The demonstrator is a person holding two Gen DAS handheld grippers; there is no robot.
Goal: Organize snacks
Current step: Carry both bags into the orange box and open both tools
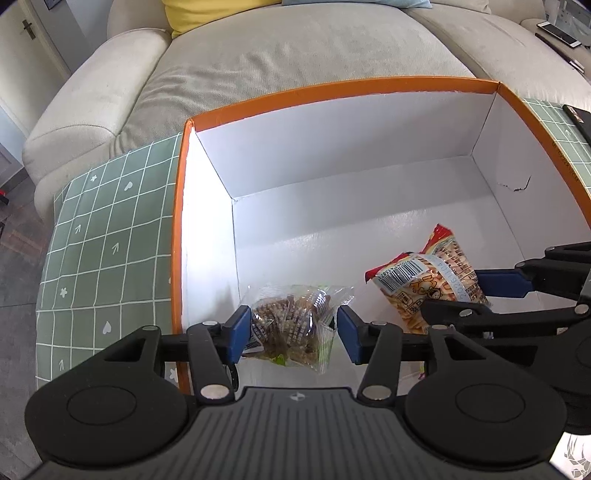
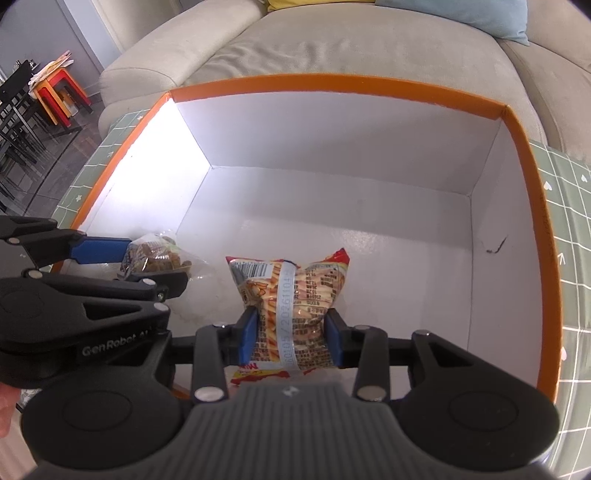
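Observation:
An orange-rimmed white box (image 1: 332, 92) (image 2: 332, 83) stands on a green checked tablecloth. My left gripper (image 1: 291, 332) is inside the box near its left wall, jaws on either side of a clear packet of brown snacks (image 1: 295, 317), which also shows in the right wrist view (image 2: 155, 254); a small gap shows at the right pad (image 1: 347, 336). My right gripper (image 2: 290, 336) is shut on a red and yellow snack bag (image 2: 291, 295), squeezing its middle just above the box floor. The bag also shows in the left wrist view (image 1: 428, 280).
A beige sofa (image 1: 277, 55) lies behind the box. The green tablecloth (image 1: 103, 240) extends left of the box and on its right (image 2: 572, 221). A phone (image 1: 557, 31) lies on the sofa arm. Chairs and coloured stools (image 2: 55, 92) stand at far left.

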